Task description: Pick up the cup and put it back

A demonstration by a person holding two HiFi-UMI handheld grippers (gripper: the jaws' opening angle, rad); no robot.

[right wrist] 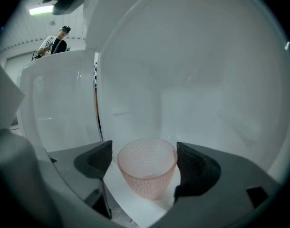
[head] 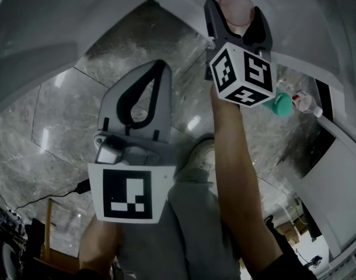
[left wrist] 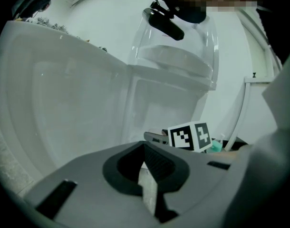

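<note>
Head view was dim and grey, white glare patches on the floor (head: pixel 61 109) at left, gripper views were brighter, lamp (right wrist: pixel 40 9) glowed at upper left, heavy fisheye bending, black corners, cup (right wrist: pixel 147 167) fairly sharp, near foreground soft

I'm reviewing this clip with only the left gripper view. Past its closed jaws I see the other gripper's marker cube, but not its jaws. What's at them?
Observer: A pink dimpled cup stands between the right gripper's jaws.
Operator: Clamped?
Observer: Apparently not. The right gripper view shows a sliver of gap beside one pad.
Operator: Is it hanging in the air?
Observer: No, its base rests on a white ledge.
</note>
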